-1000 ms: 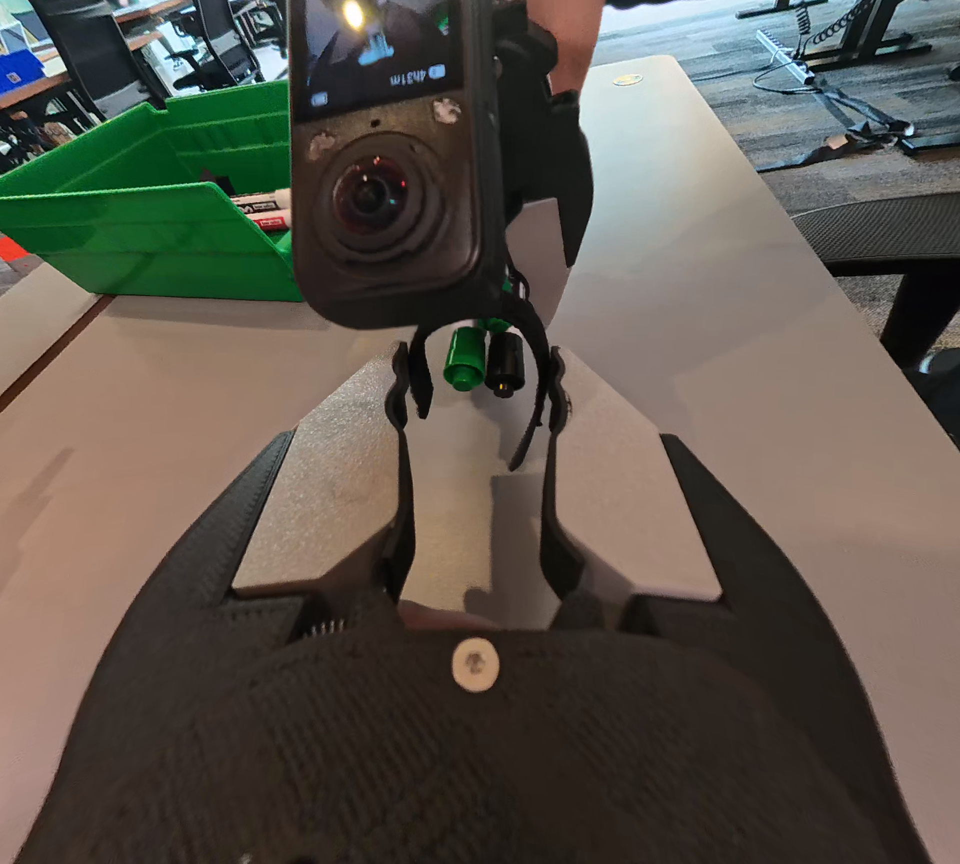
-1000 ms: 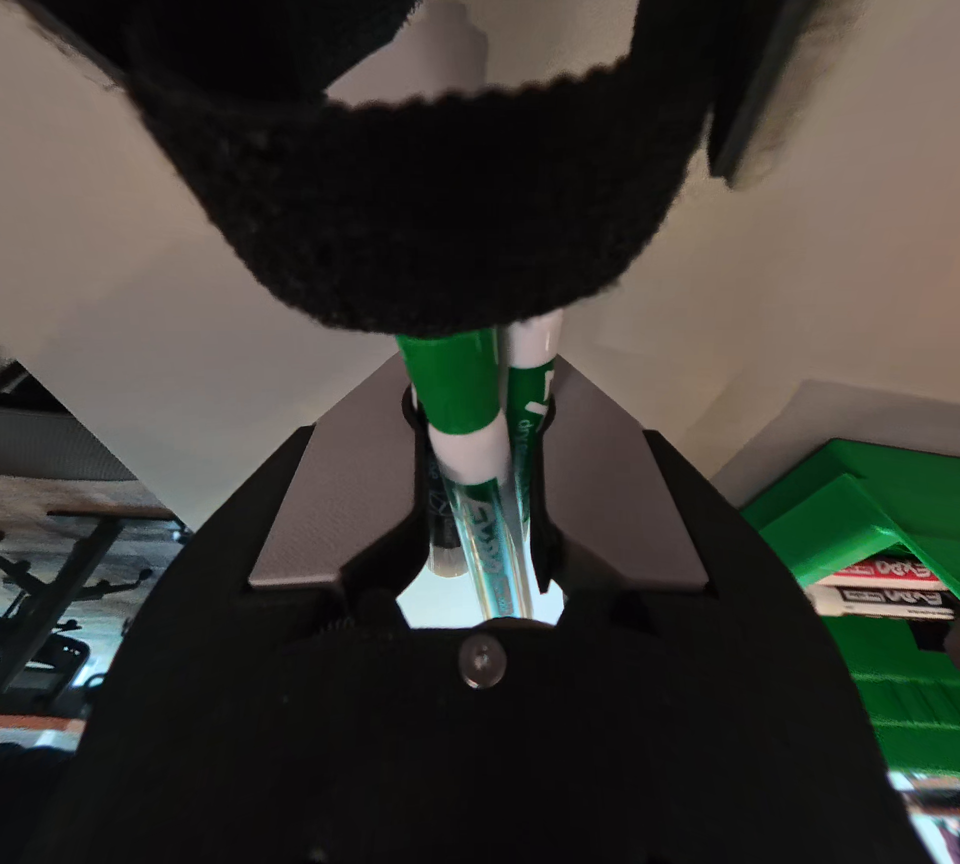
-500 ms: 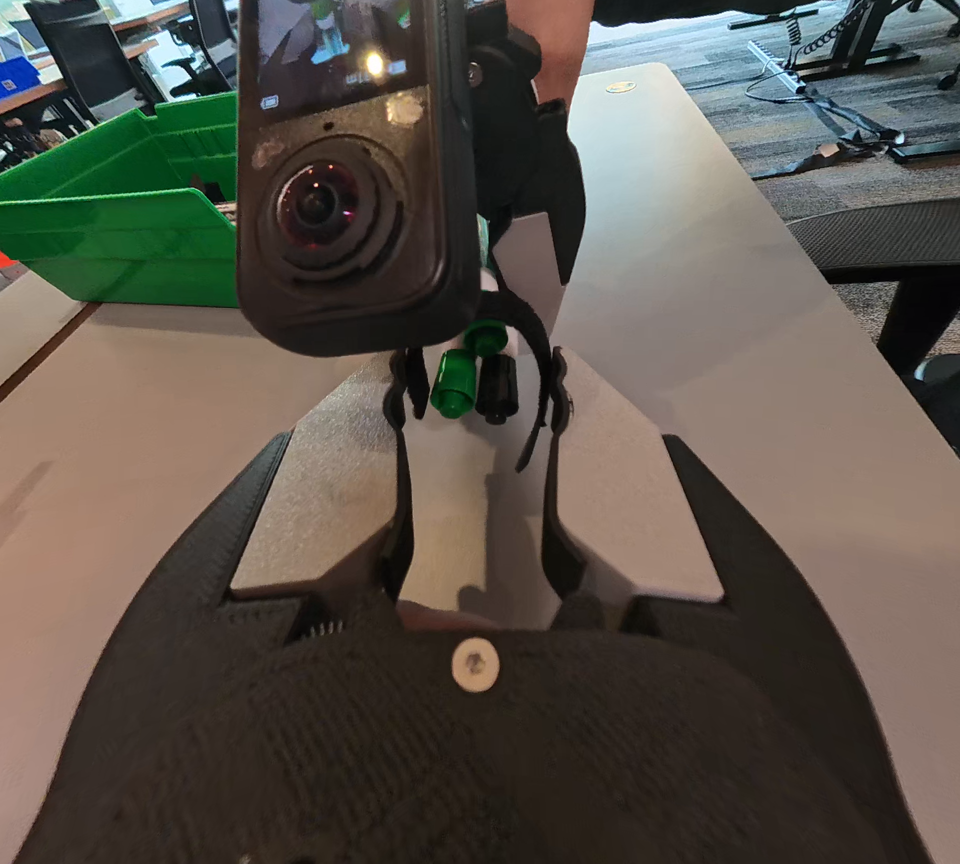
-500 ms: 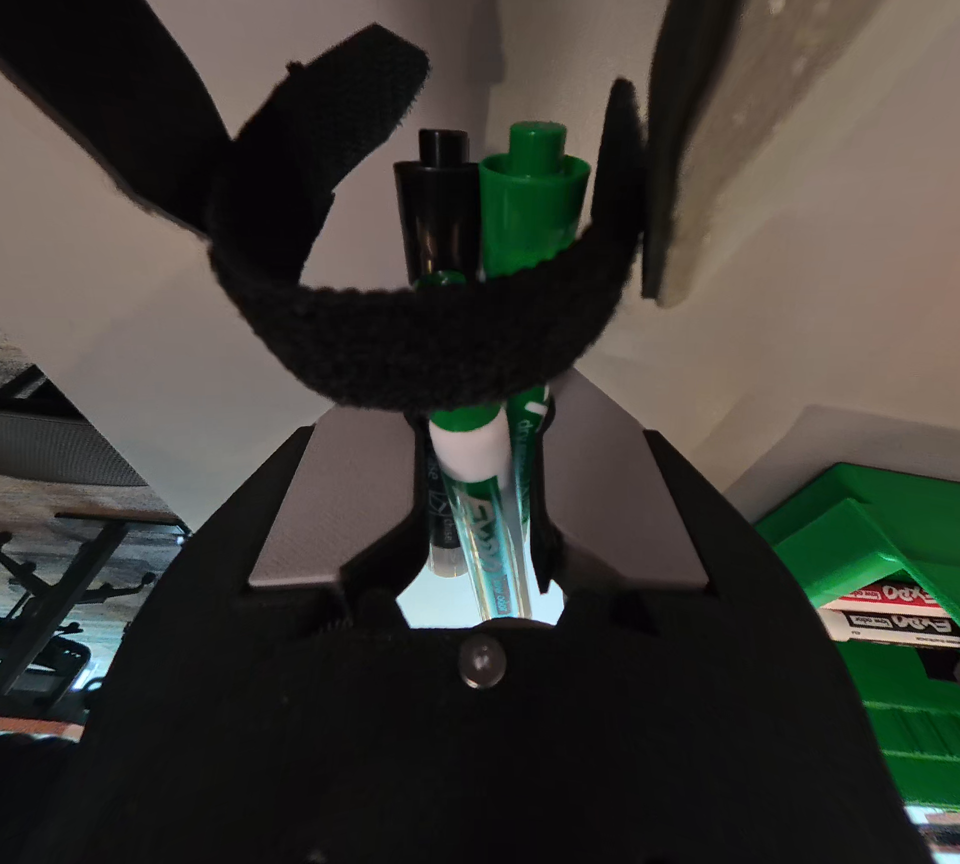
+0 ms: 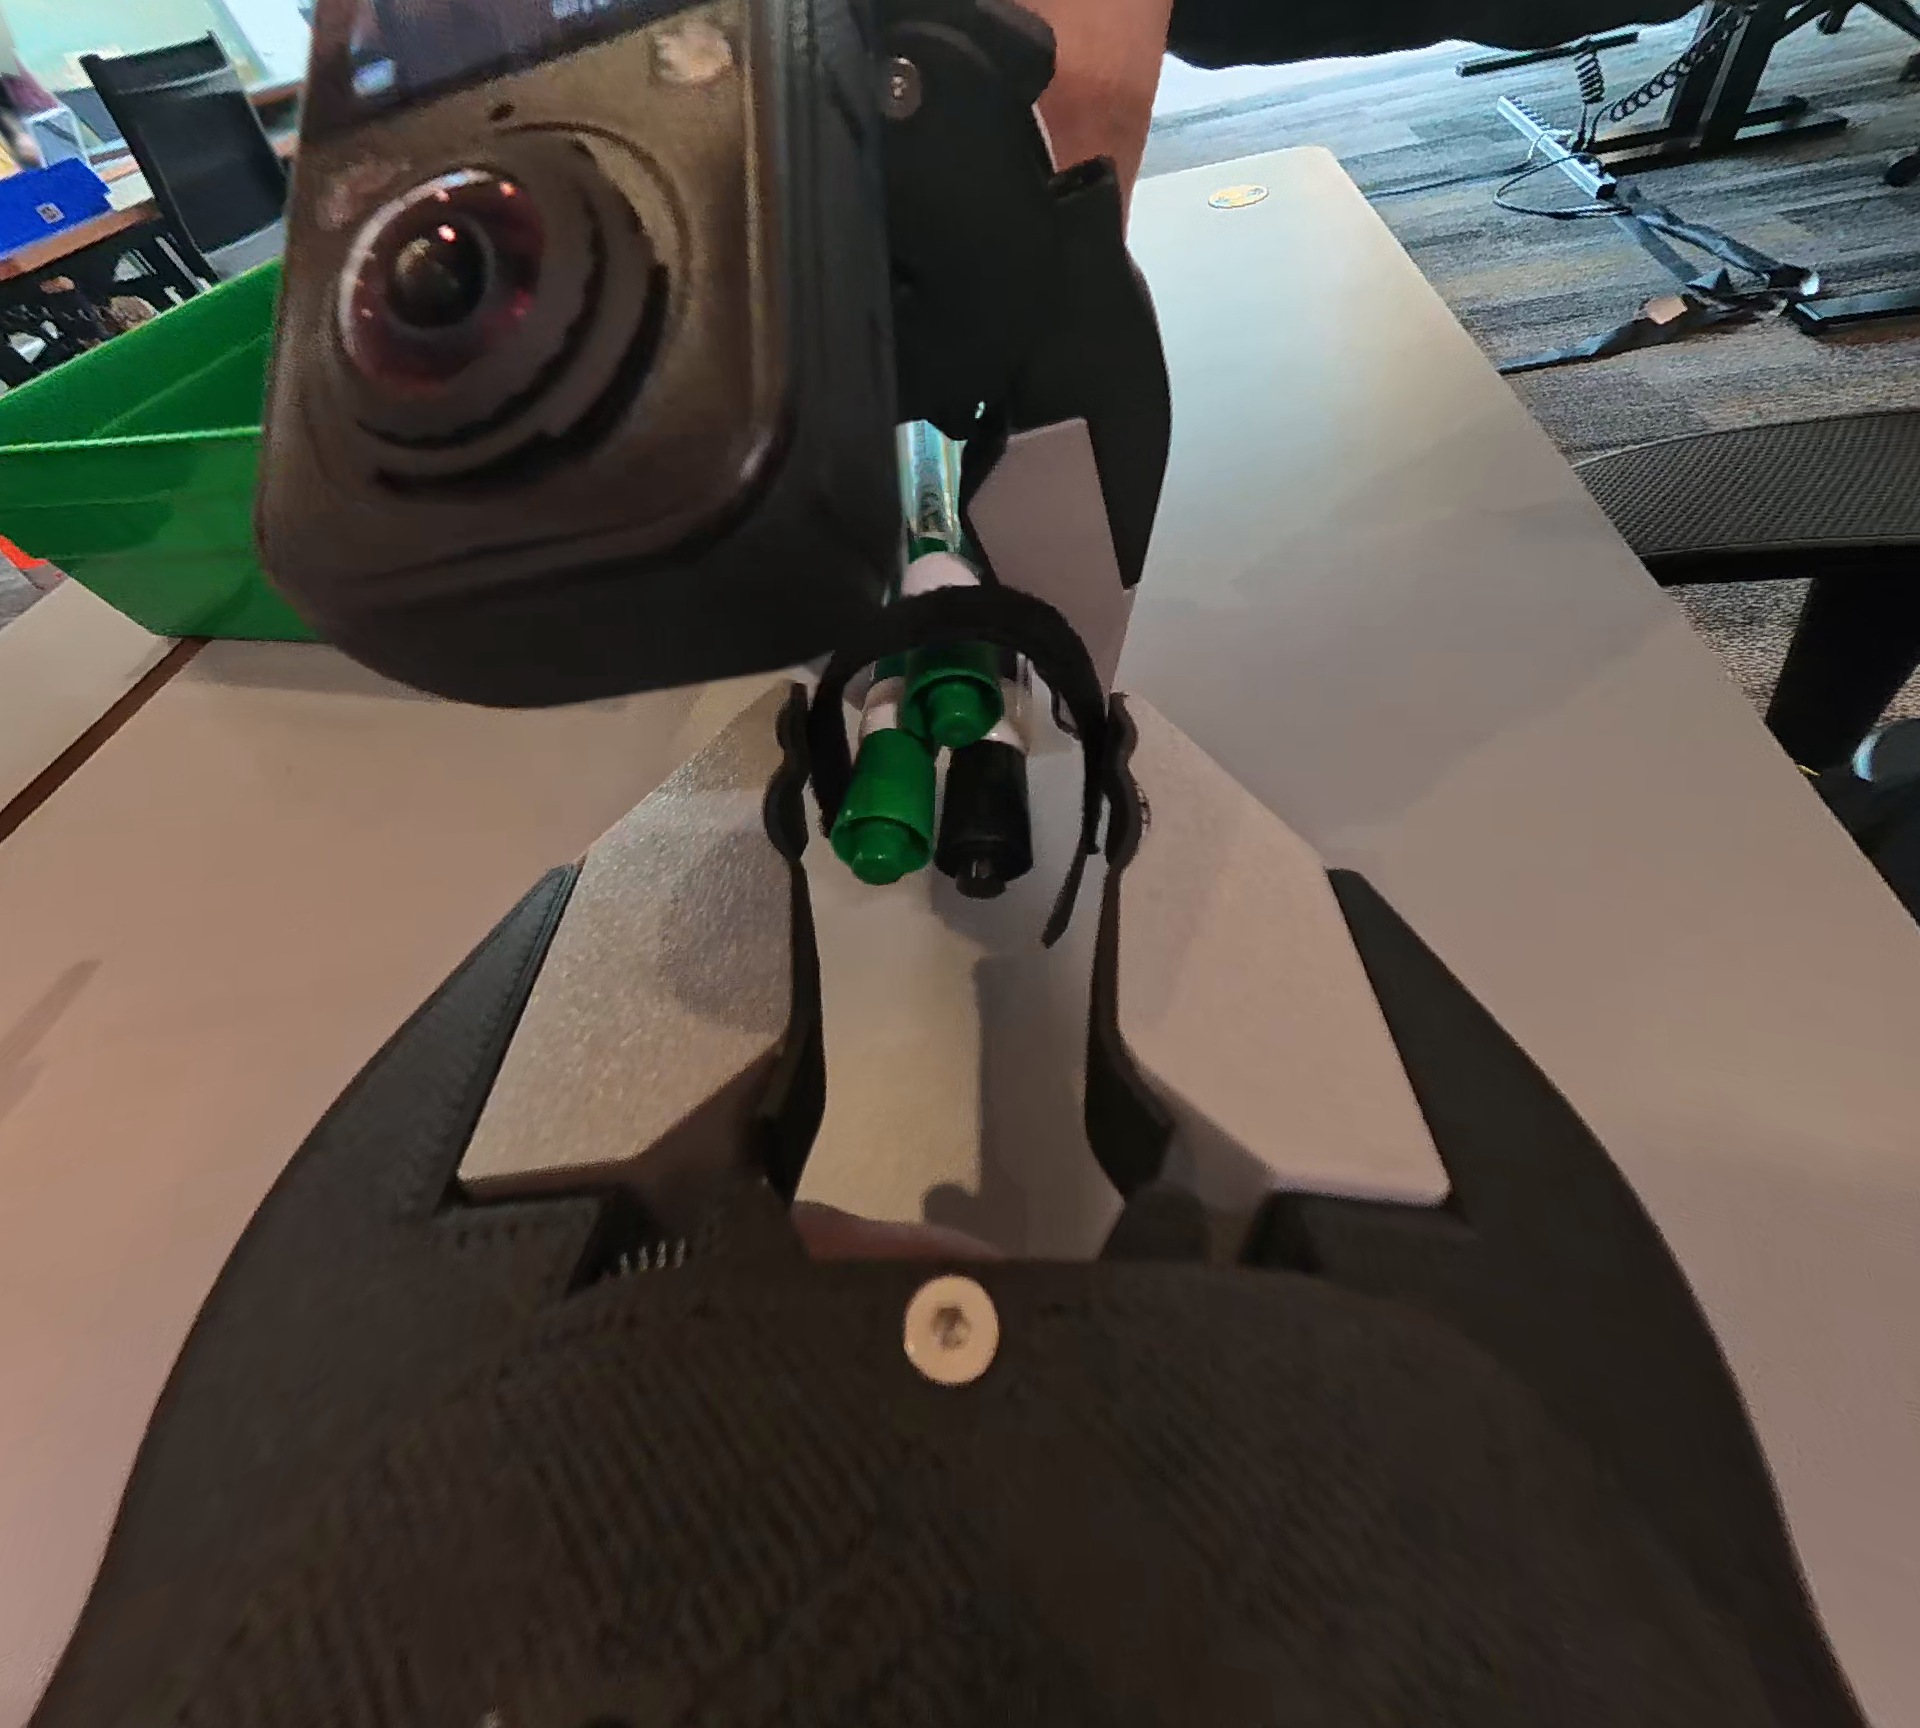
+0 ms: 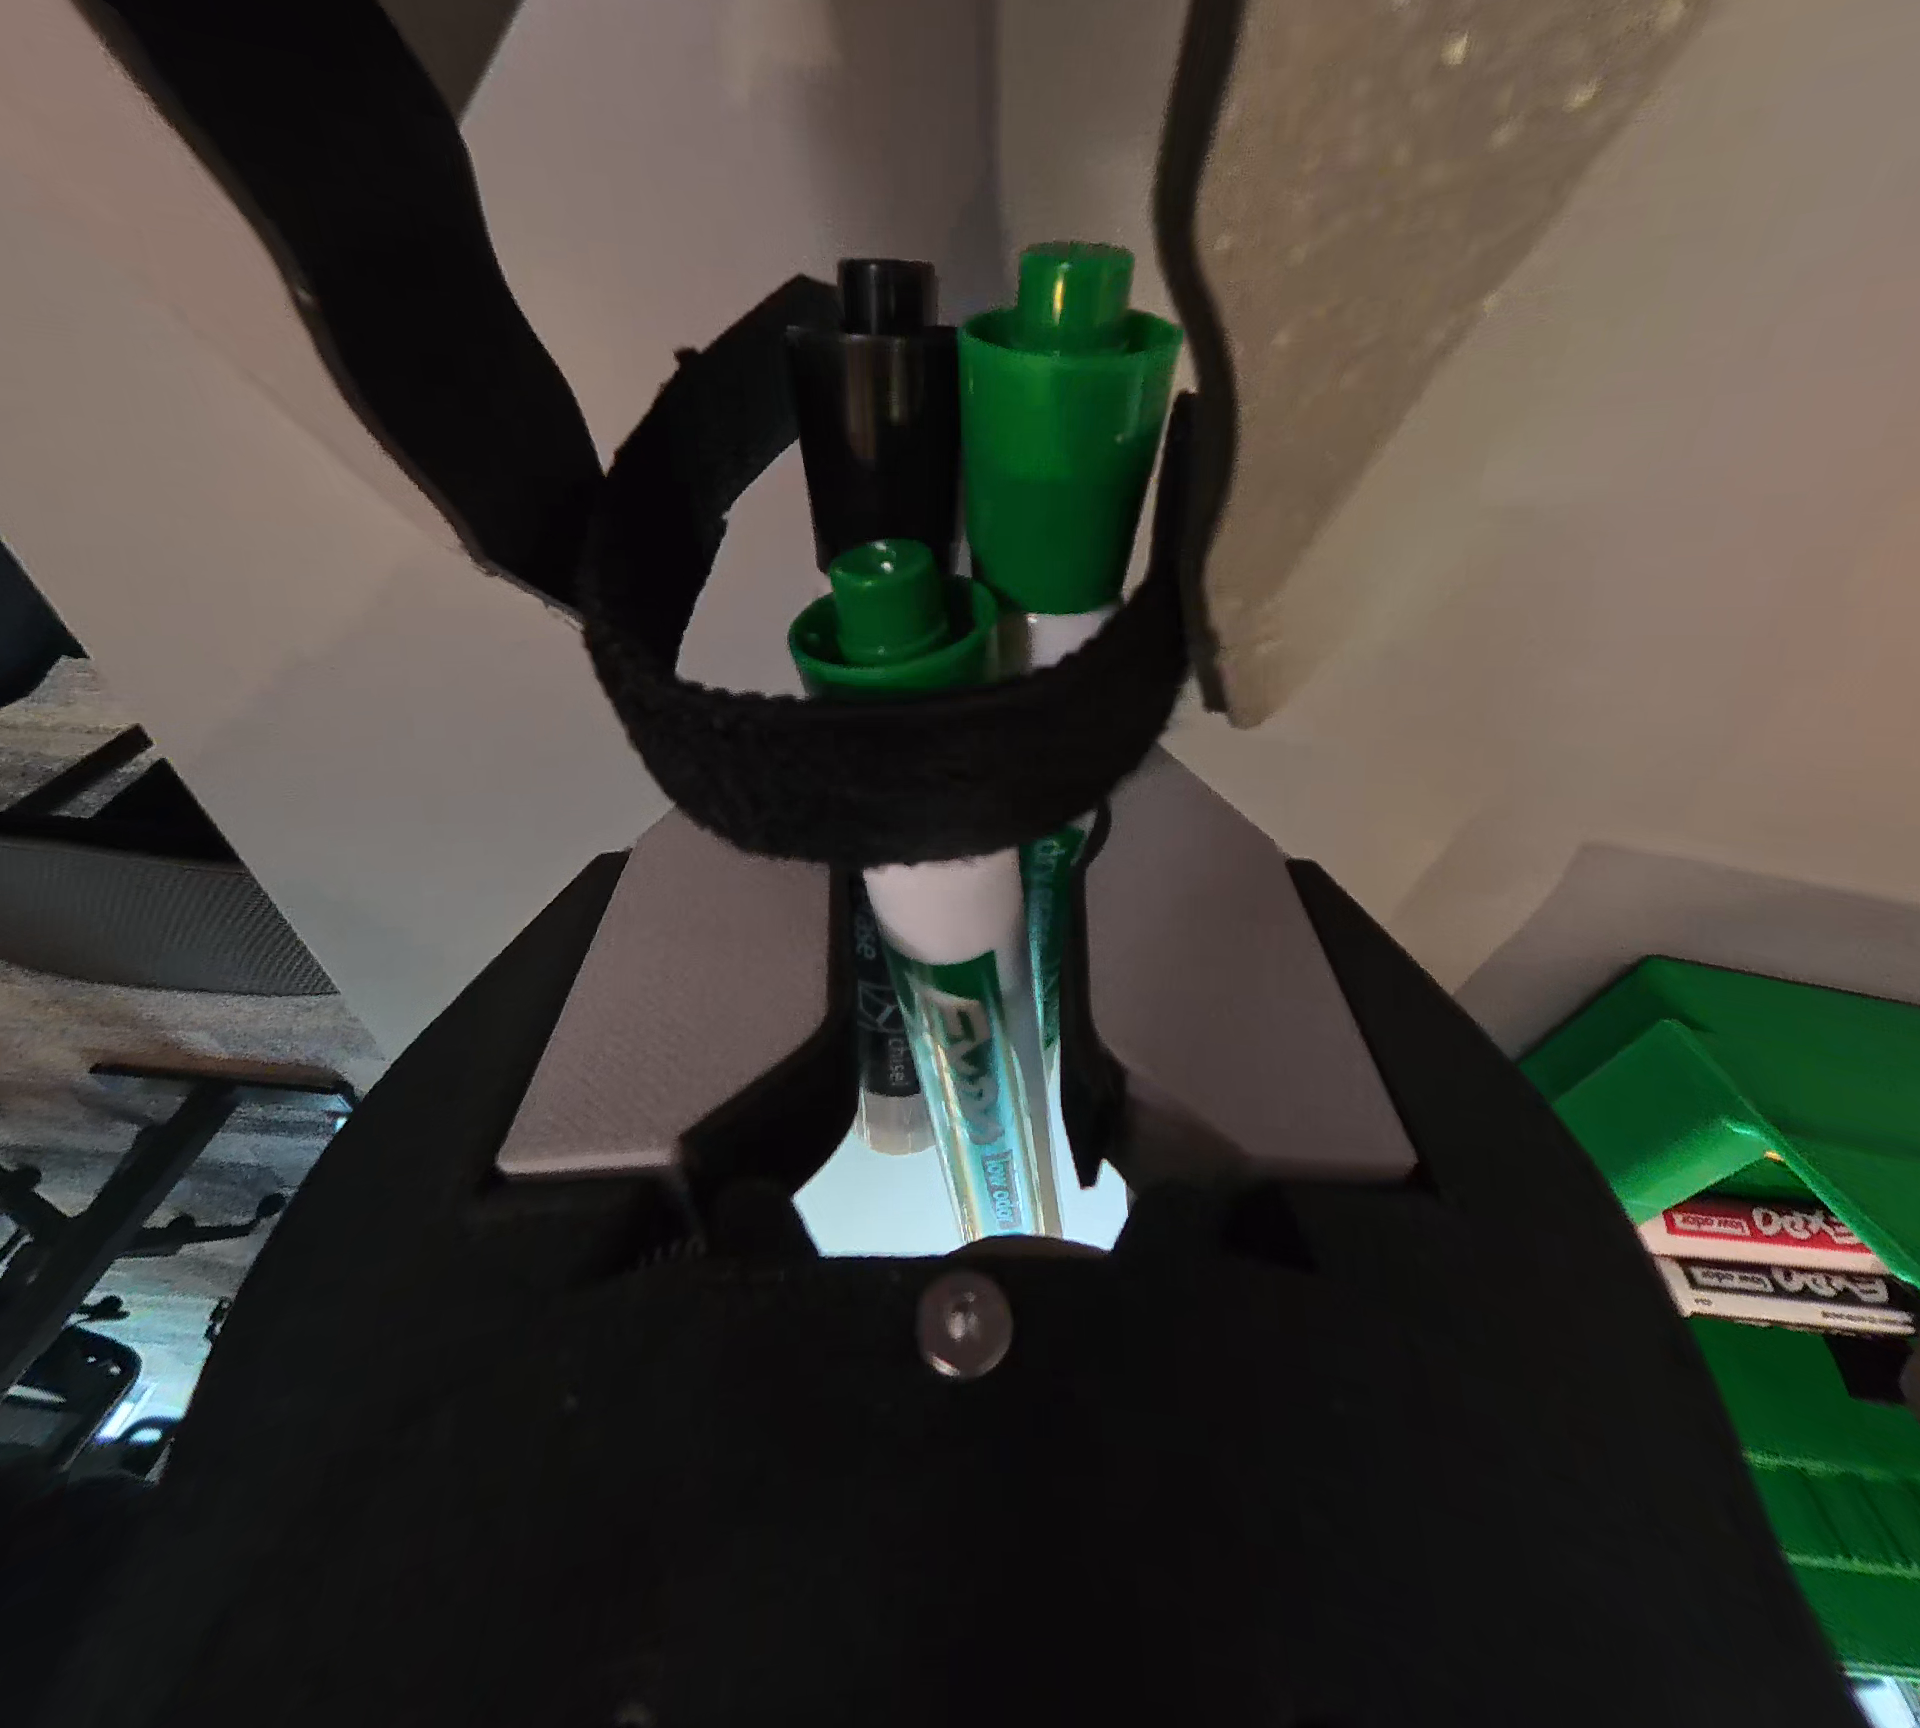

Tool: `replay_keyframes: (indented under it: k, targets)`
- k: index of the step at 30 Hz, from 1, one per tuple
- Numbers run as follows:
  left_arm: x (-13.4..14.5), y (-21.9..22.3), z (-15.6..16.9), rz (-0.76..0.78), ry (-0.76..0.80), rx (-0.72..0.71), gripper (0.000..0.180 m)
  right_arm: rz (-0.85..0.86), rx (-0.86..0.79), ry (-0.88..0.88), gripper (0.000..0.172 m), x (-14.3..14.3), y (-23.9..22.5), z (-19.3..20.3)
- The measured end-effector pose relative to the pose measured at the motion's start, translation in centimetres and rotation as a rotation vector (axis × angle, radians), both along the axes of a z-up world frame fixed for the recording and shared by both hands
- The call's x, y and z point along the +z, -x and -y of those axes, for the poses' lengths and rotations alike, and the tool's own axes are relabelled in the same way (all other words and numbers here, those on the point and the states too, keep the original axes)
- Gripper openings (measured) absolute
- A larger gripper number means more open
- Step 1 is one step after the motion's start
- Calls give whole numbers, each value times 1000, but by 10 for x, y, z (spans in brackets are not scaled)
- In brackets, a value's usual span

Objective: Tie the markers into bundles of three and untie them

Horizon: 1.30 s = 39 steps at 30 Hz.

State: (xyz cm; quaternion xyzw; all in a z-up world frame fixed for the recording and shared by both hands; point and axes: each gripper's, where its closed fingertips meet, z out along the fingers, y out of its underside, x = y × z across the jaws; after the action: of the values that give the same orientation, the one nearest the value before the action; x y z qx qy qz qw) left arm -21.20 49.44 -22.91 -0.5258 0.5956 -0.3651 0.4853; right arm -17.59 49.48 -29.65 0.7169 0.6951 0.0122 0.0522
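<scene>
Pale office table [image 5: 1455,743], green bin [image 5: 125,473] at its far left edge.
The right gripper [image 6: 961,857] is clamped on three markers [image 6: 966,951], two green-capped, one black-capped. A loose black strap [image 6: 883,774] loops around them. The left gripper [image 5: 956,774] stands wide, its fingers [image 5: 1127,774] outside the loop, seemingly touching the strap rather than pinching it.
</scene>
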Motion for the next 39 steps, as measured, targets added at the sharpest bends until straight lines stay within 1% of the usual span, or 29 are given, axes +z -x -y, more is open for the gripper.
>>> replay_keyframes:
  k: [10,15,21,25,28,31,34,36,39]
  targets:
    - [6,-2,2,40,5,-4,54,-30,-6,15,37,7,6,4]
    - [8,-3,1,54,2,1,54,-13,-5,9,37,11,4,3]
    - [8,-2,0,58,-11,7,53,-17,-11,12,37,7,3,4]
    - [5,0,-3,31,-58,21,53,-7,-22,19,37,2,-3,5]
    - [8,6,-8,22,-106,46,54,-3,-41,22,37,2,-9,3]
    - [14,17,-17,18,-178,87,52,13,-59,19,37,0,-19,1]
    - [13,34,-31,-50,-336,137,52,20,-77,24,37,-1,-28,1]
    - [5,45,-37,-155,-459,133,52,23,-89,25,37,-2,-33,0]
    - [-13,63,-48,-384,-664,101,53,24,-107,32,37,-3,-41,1]
